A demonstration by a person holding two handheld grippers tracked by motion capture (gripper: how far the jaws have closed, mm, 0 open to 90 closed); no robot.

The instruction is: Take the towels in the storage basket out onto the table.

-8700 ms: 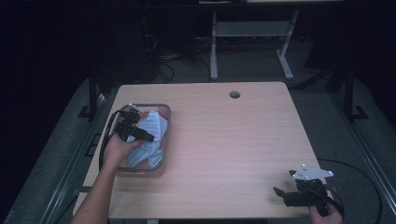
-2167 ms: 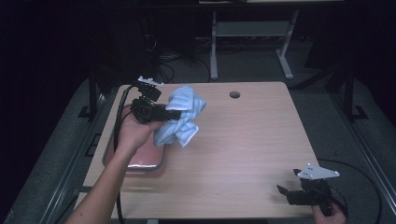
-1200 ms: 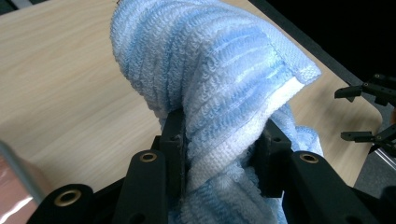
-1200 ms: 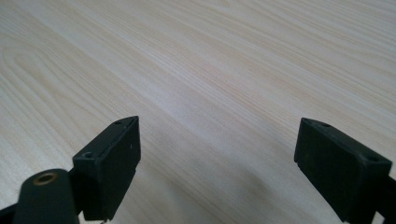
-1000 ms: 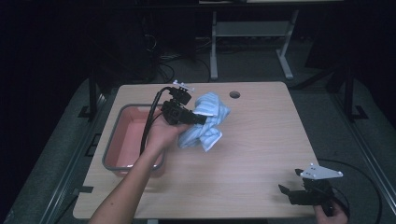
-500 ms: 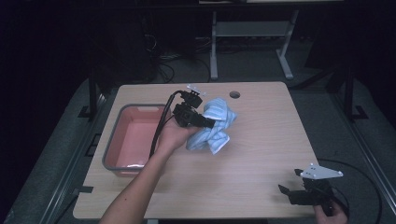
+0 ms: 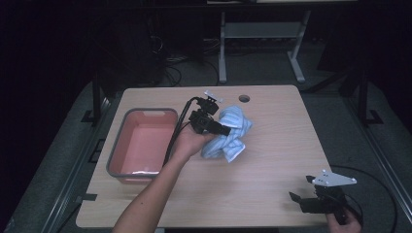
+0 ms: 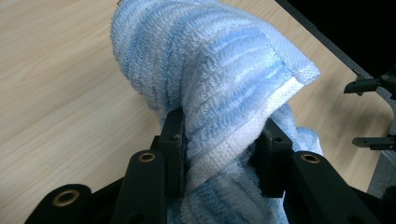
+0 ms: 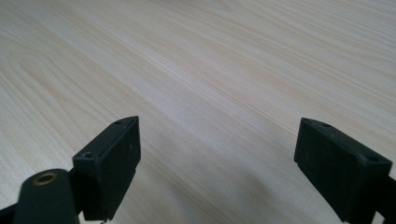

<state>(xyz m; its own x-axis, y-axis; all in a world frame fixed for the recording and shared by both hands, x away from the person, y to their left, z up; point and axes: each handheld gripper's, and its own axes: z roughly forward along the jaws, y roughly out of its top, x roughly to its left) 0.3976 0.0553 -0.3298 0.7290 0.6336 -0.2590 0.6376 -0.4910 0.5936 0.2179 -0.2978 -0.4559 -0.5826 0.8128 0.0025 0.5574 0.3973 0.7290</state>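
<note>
Left hand-held gripper (image 7: 224,130) clamping a bunched light-blue ribbed cloth (image 7: 228,133) over the middle of the pale wooden table (image 7: 272,160).

From where I stand, the cloth is pinched between the two black jaws, a thick fold rising above them in the left gripper view (image 8: 219,88) and the rest hanging down toward the tabletop. Just to the left of the person's left hand (image 7: 190,143) sits a pink rectangular plastic tub with a grey rim (image 7: 141,143), with nothing in it. The right hand-held gripper (image 7: 303,201) rests low at the near right corner of the table, well apart from the cloth, its jaws spread wide over bare wood.
</note>
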